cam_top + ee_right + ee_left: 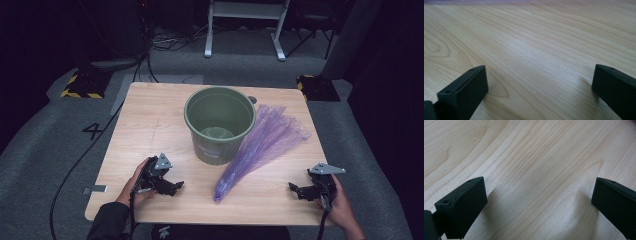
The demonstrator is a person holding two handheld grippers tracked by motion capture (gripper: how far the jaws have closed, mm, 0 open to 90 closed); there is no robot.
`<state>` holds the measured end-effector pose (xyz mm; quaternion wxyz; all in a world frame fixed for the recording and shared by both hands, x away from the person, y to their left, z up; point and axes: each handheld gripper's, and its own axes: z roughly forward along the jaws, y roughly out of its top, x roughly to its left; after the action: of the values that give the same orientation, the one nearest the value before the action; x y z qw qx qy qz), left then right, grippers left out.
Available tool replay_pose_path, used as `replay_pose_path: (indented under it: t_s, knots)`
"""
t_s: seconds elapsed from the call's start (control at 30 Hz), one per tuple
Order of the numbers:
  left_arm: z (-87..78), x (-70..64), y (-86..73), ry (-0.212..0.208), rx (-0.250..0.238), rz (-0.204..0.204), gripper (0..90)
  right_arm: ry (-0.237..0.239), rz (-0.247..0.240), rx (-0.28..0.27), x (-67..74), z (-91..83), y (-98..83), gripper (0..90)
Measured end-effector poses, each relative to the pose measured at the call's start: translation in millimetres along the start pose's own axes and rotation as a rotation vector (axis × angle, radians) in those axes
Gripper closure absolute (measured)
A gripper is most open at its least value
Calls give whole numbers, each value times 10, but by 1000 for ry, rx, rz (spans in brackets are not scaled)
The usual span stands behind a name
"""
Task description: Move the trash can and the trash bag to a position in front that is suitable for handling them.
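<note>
Grey carpet surrounds the wooden table [150,115] in the high view, where a green bucket [220,122] stands mid-table with a folded purple bag [265,145] just beside it, the left gripper [176,186] and right gripper [294,189] resting near the front edge, likely poised to reach for it. Left gripper view: jaws spread wide over bare wood, holding nothing. Right gripper view: jaws equally wide and empty, a purple sliver of the bag at the top edge.
</note>
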<state>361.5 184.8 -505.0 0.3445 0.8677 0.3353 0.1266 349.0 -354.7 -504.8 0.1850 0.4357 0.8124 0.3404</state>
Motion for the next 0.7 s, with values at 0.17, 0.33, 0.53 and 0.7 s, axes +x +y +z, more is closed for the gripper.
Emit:
replay_pose_path:
  t_s: [0.17,0.33,0.53,0.7]
  knots:
    - [-29,-23,-35,4,-5,3,0,19,-19,-5,-8,-25,-21,23]
    - [-76,-64,-85,-24,-2,28,0,35,-38,-31,-13,-66,-41,175]
    - [-91,-57,-105,-38,-4,40,0,37,-43,-110,2,-189,-12,167]
    - [-96,-50,-108,-43,-2,46,0,64,-70,-171,65,-264,147,158]
